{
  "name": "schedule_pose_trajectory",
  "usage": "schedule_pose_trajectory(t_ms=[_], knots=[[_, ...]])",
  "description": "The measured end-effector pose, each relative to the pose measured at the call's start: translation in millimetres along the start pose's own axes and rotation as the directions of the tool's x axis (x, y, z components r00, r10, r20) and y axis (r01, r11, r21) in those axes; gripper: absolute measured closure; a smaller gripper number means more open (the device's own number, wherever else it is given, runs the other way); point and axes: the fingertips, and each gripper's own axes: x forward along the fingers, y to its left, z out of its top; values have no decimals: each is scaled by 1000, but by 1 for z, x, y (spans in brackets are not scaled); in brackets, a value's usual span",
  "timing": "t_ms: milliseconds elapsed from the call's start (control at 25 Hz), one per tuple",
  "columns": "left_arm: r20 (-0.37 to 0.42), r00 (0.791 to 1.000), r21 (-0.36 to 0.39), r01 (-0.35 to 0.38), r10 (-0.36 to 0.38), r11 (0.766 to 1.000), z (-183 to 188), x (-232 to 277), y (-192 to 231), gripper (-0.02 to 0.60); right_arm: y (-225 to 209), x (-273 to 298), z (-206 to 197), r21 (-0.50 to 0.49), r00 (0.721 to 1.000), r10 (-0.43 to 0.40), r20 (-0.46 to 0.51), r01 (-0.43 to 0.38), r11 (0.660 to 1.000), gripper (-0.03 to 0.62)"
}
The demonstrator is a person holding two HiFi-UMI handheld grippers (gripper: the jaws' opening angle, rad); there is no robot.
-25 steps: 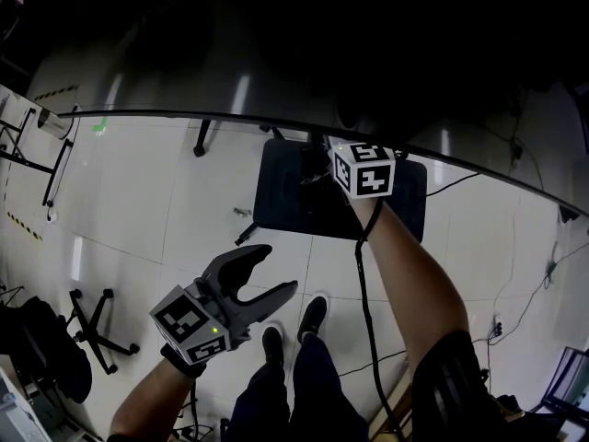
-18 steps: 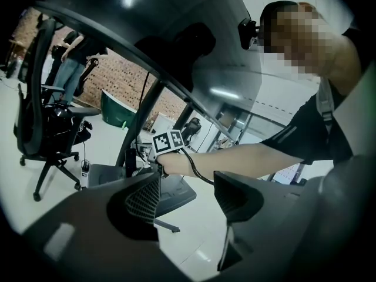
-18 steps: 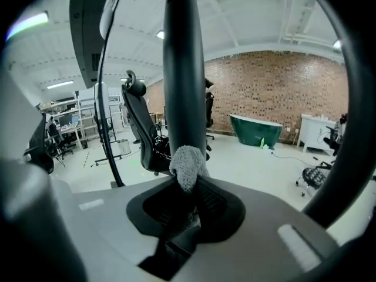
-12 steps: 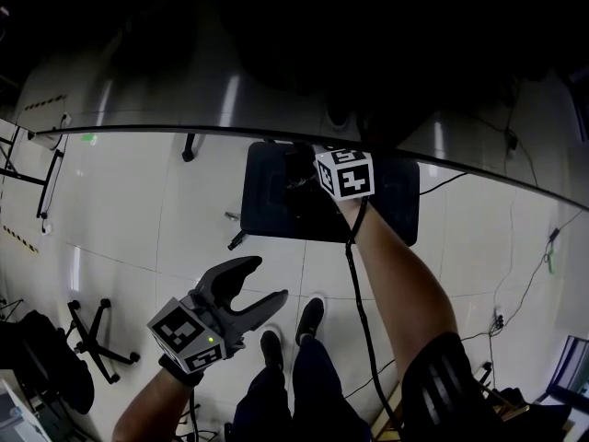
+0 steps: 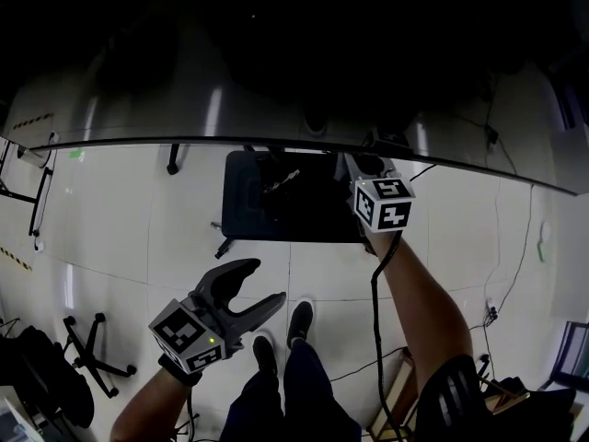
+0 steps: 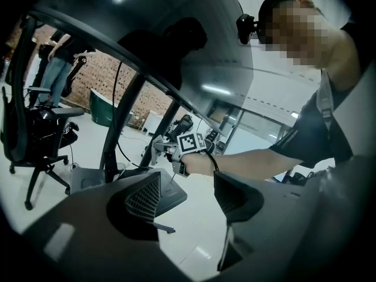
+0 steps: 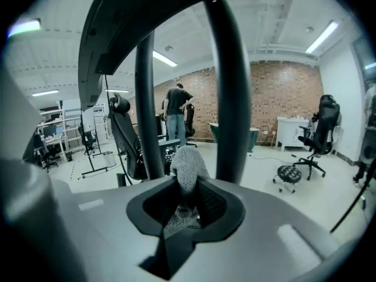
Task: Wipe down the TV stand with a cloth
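Inspector: State of the right claw?

Operator: On my feed the right claw (image 7: pixel 187 200) is nearly closed, pinching a grey knitted cloth (image 7: pixel 187 164). A tuft stands up above the pads.

Inspector: And the TV stand?

Operator: The TV stand (image 6: pixel 120 128) rests its dark base plate (image 5: pixel 247 201) flat on the pale floor (image 5: pixel 138 210), beneath the edge of a large curved glossy panel (image 5: pixel 184 109). In the head view I place the right claw over the plate's right end. Two dark uprights (image 7: pixel 226 87) rise just ahead of it. I cannot tell whether the cloth touches the stand.

Inspector: Left claw?

Operator: The left claw (image 6: pixel 185 195) stands wide with nothing between the jaws. It is held low, well apart from the stand, near the person's shoes (image 5: pixel 299 319).
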Motion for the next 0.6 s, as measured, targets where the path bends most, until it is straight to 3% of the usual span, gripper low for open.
schedule_pose_trajectory(t_ms=[240, 400, 600], knots=[[-15, 1000, -3, 14, -14, 1000, -3, 12, -6, 275, -64, -11, 28, 9, 992, -127, 29, 127, 992, 526], [-20, 1000, -18, 9, -9, 1000, -10, 17, -1, 275, -68, -4, 30, 23, 992, -124, 39, 123, 992, 525], [-26, 1000, -32, 3, -4, 999, -17, 21, 5, 275, -65, 12, -3, 52, 994, -108, -18, 108, 993, 525]])
